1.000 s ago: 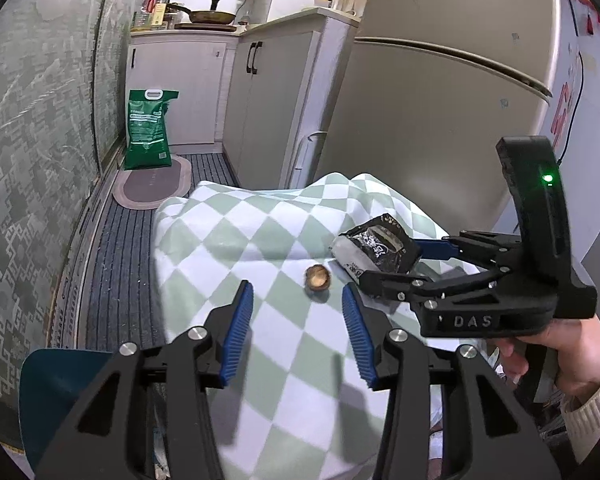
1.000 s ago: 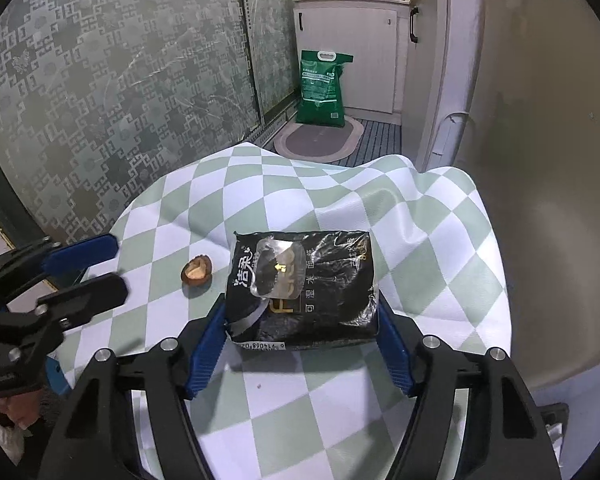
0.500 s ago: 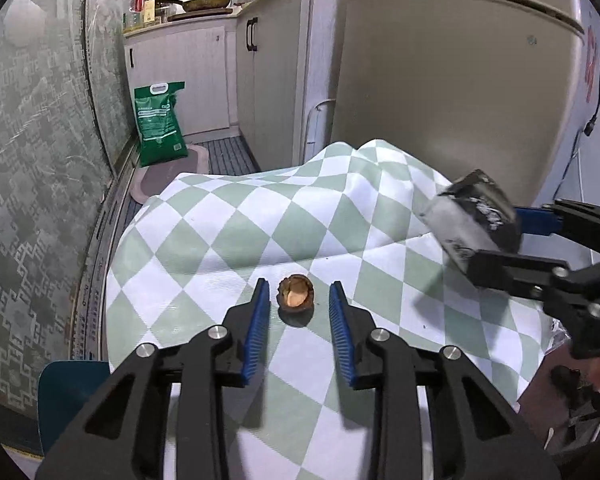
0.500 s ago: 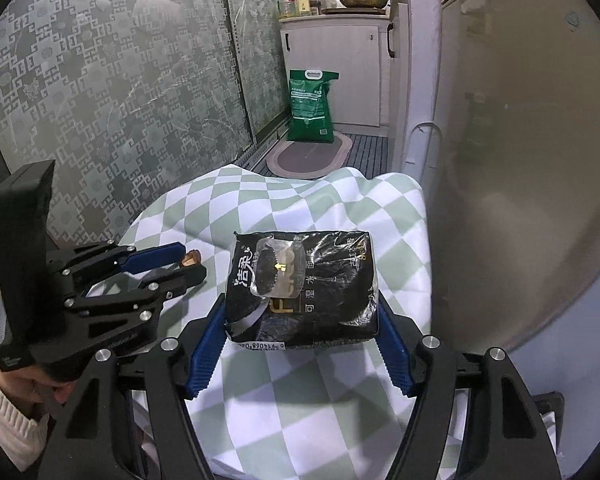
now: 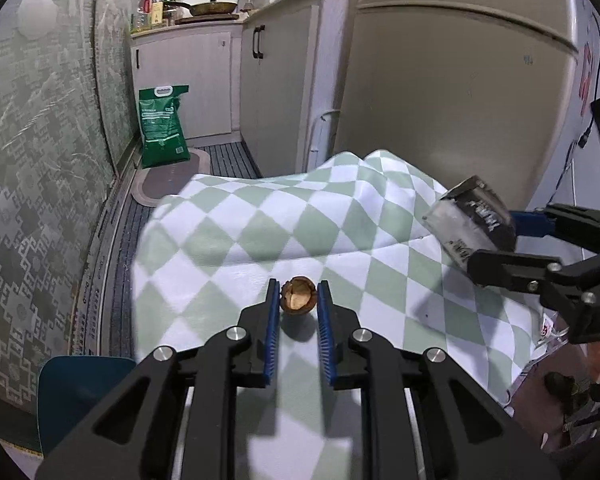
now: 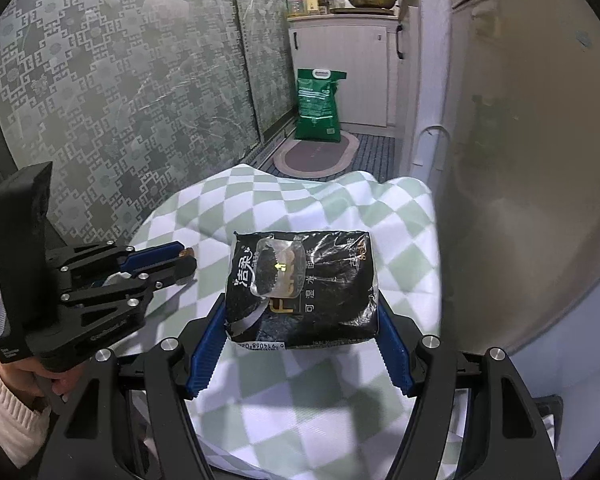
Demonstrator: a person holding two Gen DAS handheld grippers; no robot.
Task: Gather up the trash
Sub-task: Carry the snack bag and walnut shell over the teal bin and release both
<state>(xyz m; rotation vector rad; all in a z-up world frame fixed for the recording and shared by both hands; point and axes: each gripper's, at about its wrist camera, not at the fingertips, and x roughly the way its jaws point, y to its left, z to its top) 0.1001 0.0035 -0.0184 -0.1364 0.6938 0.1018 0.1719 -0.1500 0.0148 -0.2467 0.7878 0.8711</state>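
Note:
A brown nut shell (image 5: 298, 294) is pinched between the blue pads of my left gripper (image 5: 298, 300), just above the green-and-white checked tablecloth (image 5: 228, 248). My right gripper (image 6: 300, 312) is shut on a black wet-wipes packet (image 6: 304, 284) and holds it above the cloth. The packet also shows at the right of the left wrist view (image 5: 474, 218), held by the right gripper (image 5: 500, 240). In the right wrist view the left gripper (image 6: 180, 260) is at the left, with the shell (image 6: 187, 253) barely showing at its tips.
A beige fridge (image 5: 452, 92) stands right behind the table. White cabinets (image 5: 284, 80) and a green bag (image 5: 162, 126) on a floor mat are further back. A patterned glass wall (image 6: 112, 80) runs along the left. A blue chair seat (image 5: 76, 384) is at lower left.
My left gripper has closed around the nut shell, which lay loose on the cloth before. My right gripper has lifted the packet off the table and drawn it back to the right.

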